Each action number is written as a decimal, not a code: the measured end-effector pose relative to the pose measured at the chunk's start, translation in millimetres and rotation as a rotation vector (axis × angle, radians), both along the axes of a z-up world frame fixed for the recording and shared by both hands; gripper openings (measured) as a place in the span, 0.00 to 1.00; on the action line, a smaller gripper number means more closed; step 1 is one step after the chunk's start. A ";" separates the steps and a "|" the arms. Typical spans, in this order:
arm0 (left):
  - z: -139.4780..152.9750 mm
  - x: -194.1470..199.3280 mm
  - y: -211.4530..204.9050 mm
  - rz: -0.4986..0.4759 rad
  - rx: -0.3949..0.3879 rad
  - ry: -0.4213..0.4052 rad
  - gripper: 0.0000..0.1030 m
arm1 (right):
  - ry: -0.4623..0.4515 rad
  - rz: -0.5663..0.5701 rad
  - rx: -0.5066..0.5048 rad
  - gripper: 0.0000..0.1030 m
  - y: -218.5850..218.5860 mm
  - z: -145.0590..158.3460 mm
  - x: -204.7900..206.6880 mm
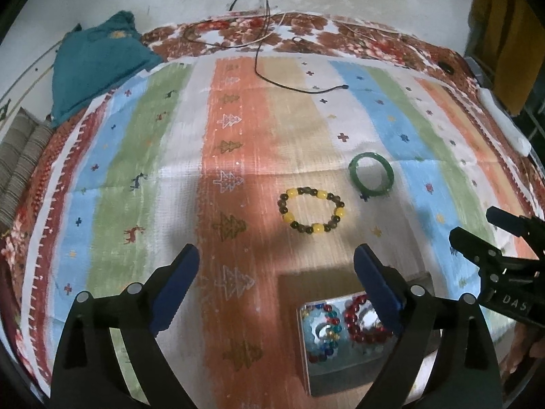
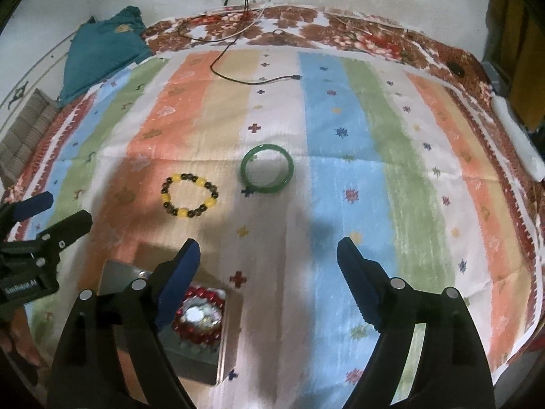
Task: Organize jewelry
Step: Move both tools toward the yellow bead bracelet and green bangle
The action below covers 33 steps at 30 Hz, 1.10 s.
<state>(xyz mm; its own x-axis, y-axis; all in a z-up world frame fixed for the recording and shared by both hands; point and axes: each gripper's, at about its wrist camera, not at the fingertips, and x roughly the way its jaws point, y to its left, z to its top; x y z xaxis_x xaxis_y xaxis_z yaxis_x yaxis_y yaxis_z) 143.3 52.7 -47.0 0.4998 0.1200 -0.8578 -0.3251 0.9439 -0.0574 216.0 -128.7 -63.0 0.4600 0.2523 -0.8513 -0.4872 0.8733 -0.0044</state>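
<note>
1. Your right gripper's left finger (image 2: 178,283) covers the near-left part of the metal tin (image 2: 228,337), so the multicolored bracelet inside is hidden in the right wrist view.
2. Your left gripper's right finger (image 1: 378,283) overlaps the red bead bracelet (image 1: 364,320) at lower right.
3. The yellow cloth (image 1: 500,34) is cut off at the upper right edge.
4. The striped cloth's (image 2: 340,204) small motifs are blurred.

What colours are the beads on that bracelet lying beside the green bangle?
Yellow and dark brown beads on the beaded bracelet, clearest in the left wrist view.
</note>
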 end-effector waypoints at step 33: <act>-50.0 65.6 18.3 -0.052 0.025 0.150 0.92 | 0.060 -0.041 -0.061 0.84 21.5 -39.2 73.5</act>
